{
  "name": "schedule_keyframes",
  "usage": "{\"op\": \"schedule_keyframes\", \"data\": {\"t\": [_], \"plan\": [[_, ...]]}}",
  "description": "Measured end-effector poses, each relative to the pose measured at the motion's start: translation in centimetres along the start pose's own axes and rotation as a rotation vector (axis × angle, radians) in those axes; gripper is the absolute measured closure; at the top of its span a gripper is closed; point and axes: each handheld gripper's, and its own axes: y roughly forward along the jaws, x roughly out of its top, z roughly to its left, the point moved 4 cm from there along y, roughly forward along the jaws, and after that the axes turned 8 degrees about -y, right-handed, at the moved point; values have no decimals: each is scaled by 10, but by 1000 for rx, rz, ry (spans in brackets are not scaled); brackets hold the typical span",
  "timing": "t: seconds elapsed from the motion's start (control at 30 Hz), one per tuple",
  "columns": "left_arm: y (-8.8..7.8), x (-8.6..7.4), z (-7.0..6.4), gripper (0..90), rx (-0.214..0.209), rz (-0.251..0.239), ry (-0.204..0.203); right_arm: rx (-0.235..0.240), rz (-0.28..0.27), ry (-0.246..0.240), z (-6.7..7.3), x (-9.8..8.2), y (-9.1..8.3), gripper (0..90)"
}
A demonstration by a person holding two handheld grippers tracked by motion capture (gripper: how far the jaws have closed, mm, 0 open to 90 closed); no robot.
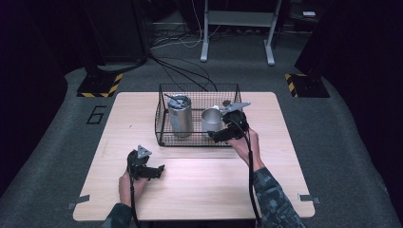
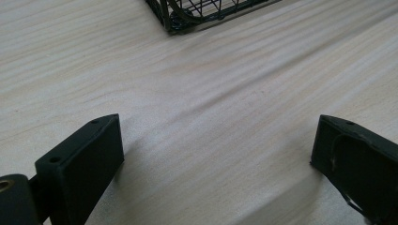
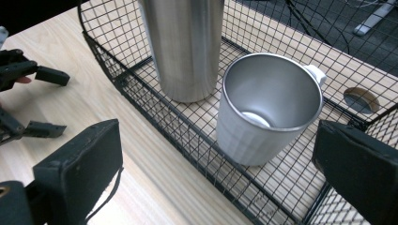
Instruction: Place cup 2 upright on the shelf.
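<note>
A black wire basket stands on the far half of the light wooden bench, roughly at its middle. Inside the basket, toward its left, a tall steel tumbler stands upright with something thin, a straw or spoon, leaning out of its top. Just to the right of it, and close beside it without clearly touching, a shorter steel cup stands upright on the basket's mesh floor; in the right gripper view the cup is open at the top, empty, with a small white handle on its far side, and the tumbler rises just to its left.

The right tongs hover at the near right corner of the basket, right beside the cup, the hand behind them reaching in from the near right. In the right gripper view their jaws stand wide apart, one on each side of the cup and the basket's near wall, gripping nothing; the cup lies between and beyond them.

The left tongs rest low over the near left part of the bench, well apart from the basket, held by the left hand. In the left gripper view their jaws are spread wide over bare wood with nothing between them, and a corner of the basket shows at the far edge. These same left tongs appear open at the left edge of the right gripper view.
</note>
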Motion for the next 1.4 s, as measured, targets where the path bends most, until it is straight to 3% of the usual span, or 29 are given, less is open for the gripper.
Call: {"op": "schedule_keyframes", "data": {"t": [0.27,0.6,0.97,1.23,1.4], "plan": [[0,0,0,23,0,-1,-1,-2,-22,-9,8,-18,-13,16],[1,0,0,23,4,-12,-3,-23,-10,-11,15,-53,-22,16],[0,0,0,23,3,-6,-2,-43,41,79,10,-120,-17,10],[1,0,0,23,4,-9,-3,-72,82,131,6,-162,-9,7],[0,0,0,23,3,-6,-2,-91,96,146,3,-177,-11,4]]}}
